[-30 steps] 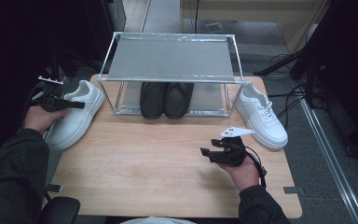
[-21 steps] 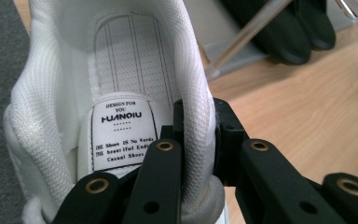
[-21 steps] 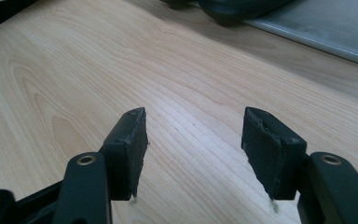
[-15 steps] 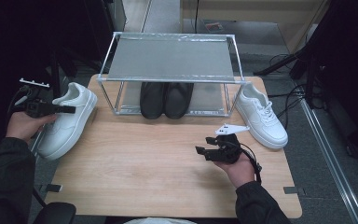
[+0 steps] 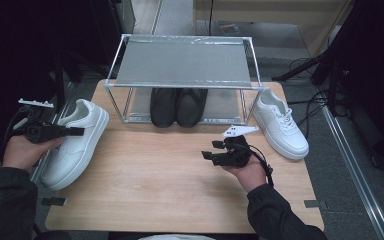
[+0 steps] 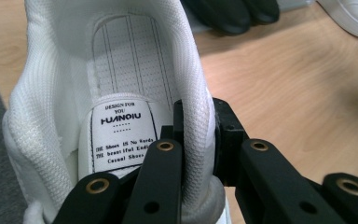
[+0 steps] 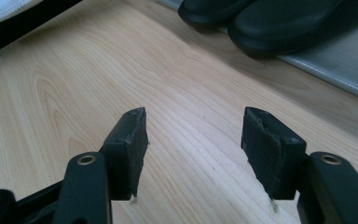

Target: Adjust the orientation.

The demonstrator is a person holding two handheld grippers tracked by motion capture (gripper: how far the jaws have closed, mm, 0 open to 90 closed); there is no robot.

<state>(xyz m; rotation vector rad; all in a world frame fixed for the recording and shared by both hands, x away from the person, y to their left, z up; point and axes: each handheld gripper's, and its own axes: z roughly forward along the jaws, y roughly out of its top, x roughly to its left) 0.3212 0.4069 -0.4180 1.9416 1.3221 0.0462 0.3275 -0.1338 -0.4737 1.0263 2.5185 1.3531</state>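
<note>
Moved: our left gripper [image 5: 75, 132] has dragged the left white shoe [image 5: 77, 142] toward nine o'clock, its heel now past the table [image 5: 180, 200] edge.
Left grip: jaws pinched on that shoe's collar [image 6: 200, 140].
Right gripper [image 5: 207, 153]: jaws apart, holding nothing, hovering at five o'clock.
Meaning: we judge the shoe is being lifted toward the rack [image 5: 182, 65].
Count: two white shoes, the other [image 5: 280, 125] at three o'clock; two black shoes [image 5: 177, 106] under the rack.
</note>
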